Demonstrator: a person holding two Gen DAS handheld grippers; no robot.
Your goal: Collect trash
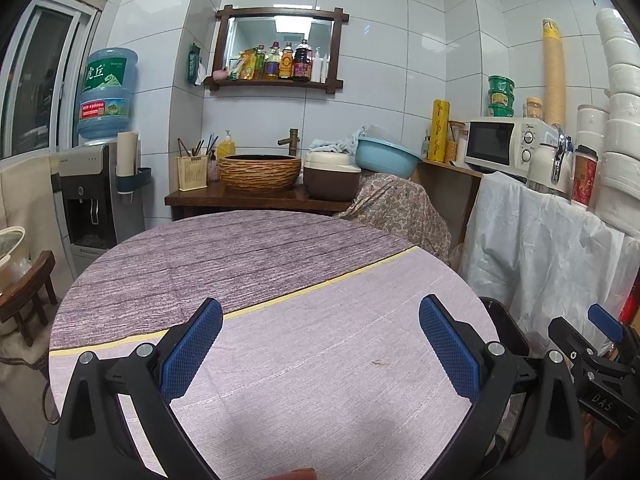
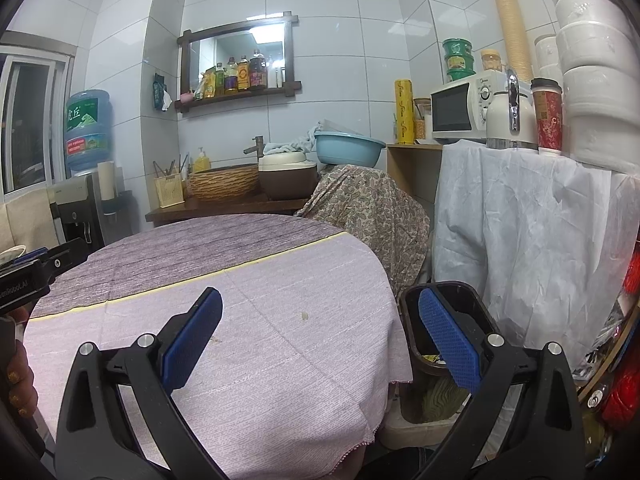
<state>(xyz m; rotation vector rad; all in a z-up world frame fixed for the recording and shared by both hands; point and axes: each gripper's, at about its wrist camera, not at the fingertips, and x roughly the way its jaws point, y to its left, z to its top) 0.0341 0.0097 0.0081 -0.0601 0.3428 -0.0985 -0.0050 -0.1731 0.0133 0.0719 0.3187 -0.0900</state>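
My left gripper (image 1: 320, 344) is open and empty above the round table (image 1: 260, 248), which has a purple-grey cloth. My right gripper (image 2: 320, 340) is open and empty, over the table's right edge (image 2: 384, 280). A dark brown trash bin (image 2: 412, 320) stands on the floor just right of the table, behind my right finger; some yellow scrap shows inside it. A small pale crumb (image 2: 305, 315) and a thin brown speck (image 1: 378, 363) lie on the cloth. The right gripper shows at the far right of the left wrist view (image 1: 600, 344).
A counter with a woven basin (image 1: 260, 172), a brown pot (image 1: 330, 180) and a blue bowl (image 1: 386, 156) stands behind the table. A water dispenser (image 1: 92, 196) is at the left, a microwave (image 1: 508, 142) and a white-draped stand (image 2: 532, 220) at the right.
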